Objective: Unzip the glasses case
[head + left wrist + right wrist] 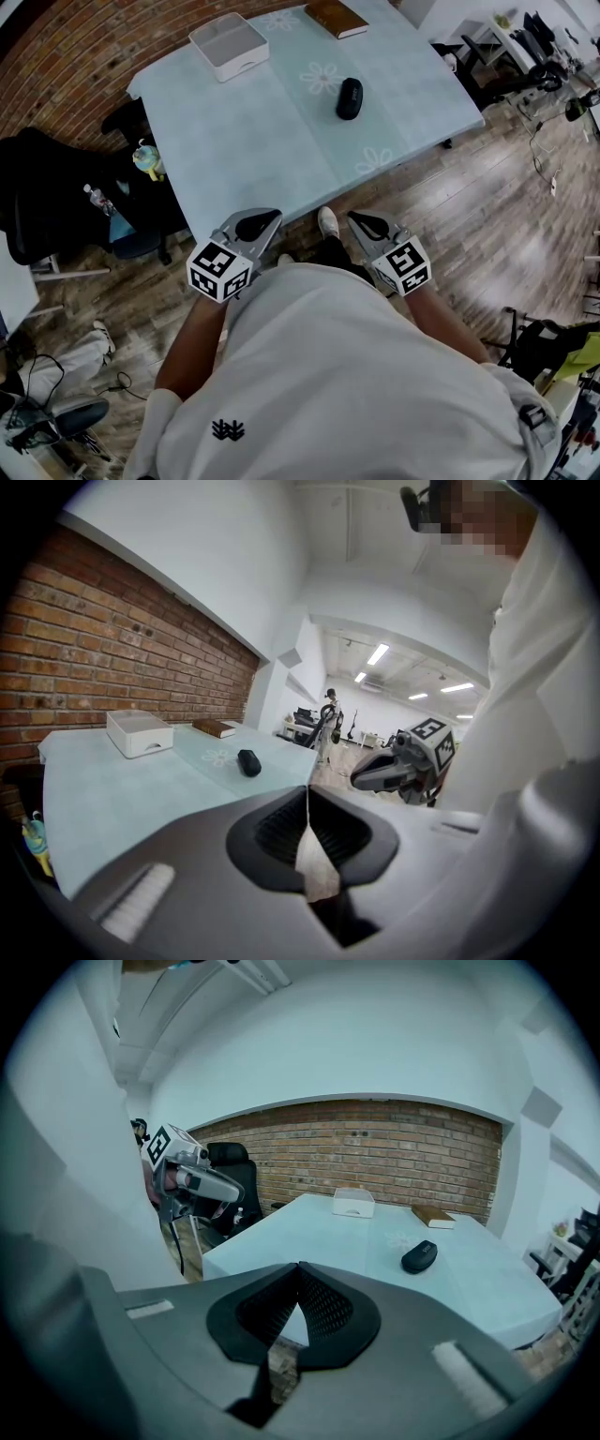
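A black oval glasses case [349, 97] lies zipped on the pale blue table [262, 159], towards its far right part; it also shows as the glasses case [248, 762] and the glasses case [419, 1256]. My left gripper [265, 221] and right gripper [364, 223] are held close to the person's body, off the table's near edge, far from the case. The jaws of both are shut with nothing between them, in the left gripper [307, 803] and right gripper [298, 1283] views alike.
A white box [229, 44] stands at the table's far left and a brown book [336, 16] at its far edge. A black chair [56, 197] with a bottle sits left of the table. The floor is wood, with desks and cables to the right.
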Action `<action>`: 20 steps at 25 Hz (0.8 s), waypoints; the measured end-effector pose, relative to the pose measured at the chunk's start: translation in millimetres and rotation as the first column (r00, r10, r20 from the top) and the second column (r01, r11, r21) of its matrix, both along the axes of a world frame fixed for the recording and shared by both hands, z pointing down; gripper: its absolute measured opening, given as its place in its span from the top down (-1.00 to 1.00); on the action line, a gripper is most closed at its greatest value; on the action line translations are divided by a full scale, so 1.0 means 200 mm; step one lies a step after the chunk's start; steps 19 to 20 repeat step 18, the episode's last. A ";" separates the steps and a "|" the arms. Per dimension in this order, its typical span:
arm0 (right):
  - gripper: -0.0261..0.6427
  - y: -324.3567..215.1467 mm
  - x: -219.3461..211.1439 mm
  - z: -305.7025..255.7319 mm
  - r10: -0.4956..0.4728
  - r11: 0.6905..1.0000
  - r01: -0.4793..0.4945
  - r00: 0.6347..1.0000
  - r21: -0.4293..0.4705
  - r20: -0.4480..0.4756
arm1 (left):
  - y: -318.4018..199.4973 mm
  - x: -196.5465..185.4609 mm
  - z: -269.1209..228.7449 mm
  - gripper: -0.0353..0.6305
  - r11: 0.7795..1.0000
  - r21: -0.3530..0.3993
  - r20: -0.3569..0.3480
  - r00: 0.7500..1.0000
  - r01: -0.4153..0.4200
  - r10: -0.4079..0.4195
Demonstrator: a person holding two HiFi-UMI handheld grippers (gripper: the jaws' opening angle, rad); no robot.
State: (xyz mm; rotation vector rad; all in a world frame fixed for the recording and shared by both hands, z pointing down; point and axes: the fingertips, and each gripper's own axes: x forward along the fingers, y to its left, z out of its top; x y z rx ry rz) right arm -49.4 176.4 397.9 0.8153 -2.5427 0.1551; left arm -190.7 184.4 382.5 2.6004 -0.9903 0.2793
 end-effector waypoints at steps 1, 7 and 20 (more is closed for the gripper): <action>0.91 0.00 0.00 0.00 0.002 1.000 -0.002 1.000 -0.001 0.000 | 0.00 0.00 0.00 0.71 1.000 -0.002 0.000 1.000 -0.001 0.001; 0.91 -0.02 0.02 0.03 0.020 1.000 -0.020 1.000 -0.013 -0.009 | -0.02 -0.01 0.03 0.71 1.000 -0.017 0.002 1.000 -0.006 0.006; 0.91 -0.18 0.08 0.06 0.017 1.000 -0.018 0.999 -0.009 -0.051 | -0.17 0.02 0.07 0.71 0.999 -0.030 -0.008 1.000 -0.011 0.011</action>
